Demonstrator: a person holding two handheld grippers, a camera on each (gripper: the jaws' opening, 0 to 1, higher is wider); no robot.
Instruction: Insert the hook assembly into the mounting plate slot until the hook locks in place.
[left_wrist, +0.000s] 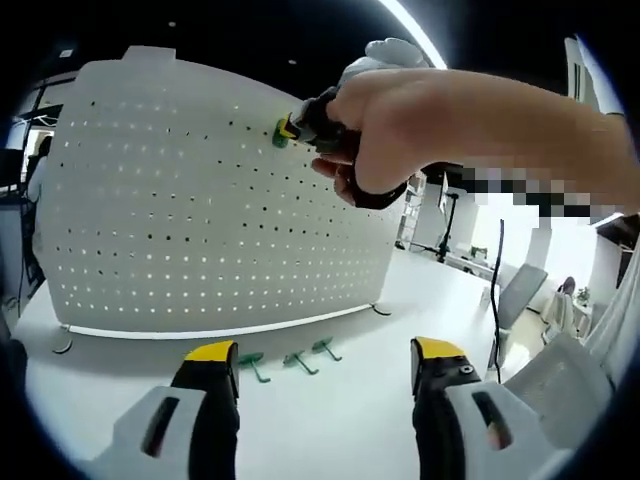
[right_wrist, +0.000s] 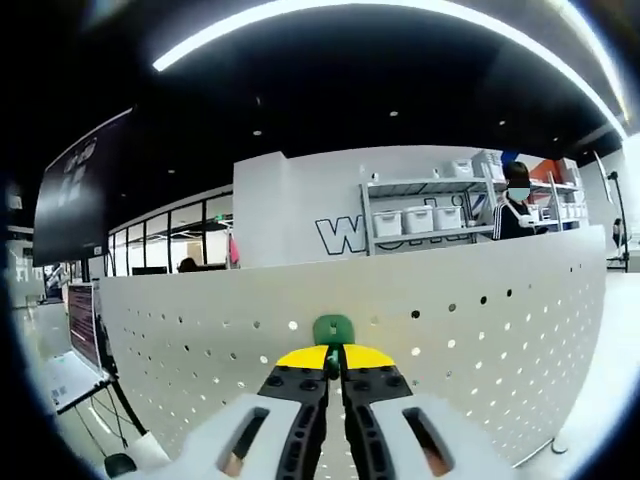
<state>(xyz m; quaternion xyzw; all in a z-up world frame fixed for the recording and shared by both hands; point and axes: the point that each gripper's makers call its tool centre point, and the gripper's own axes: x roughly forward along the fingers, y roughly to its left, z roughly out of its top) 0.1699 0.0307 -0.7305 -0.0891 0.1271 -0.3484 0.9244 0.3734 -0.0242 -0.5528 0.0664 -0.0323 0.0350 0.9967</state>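
Note:
A white perforated mounting plate (left_wrist: 200, 210) stands upright on the white table. In the left gripper view, a person's hand holds the right gripper (left_wrist: 290, 130) against the plate's upper part, with a green hook (left_wrist: 279, 136) at its yellow tips. In the right gripper view, my right gripper (right_wrist: 334, 357) is shut on the green hook (right_wrist: 333, 329), which touches the plate (right_wrist: 480, 320). My left gripper (left_wrist: 325, 352) hangs open above the table in front of the plate. Three more green hooks (left_wrist: 290, 360) lie on the table near the plate's base.
The plate rests on small feet (left_wrist: 62, 345) at its lower corners. A chair (left_wrist: 520, 300) and desks stand to the right beyond the table. Behind the plate, shelving with white bins (right_wrist: 420, 218) and a person (right_wrist: 515, 210) appear in the right gripper view.

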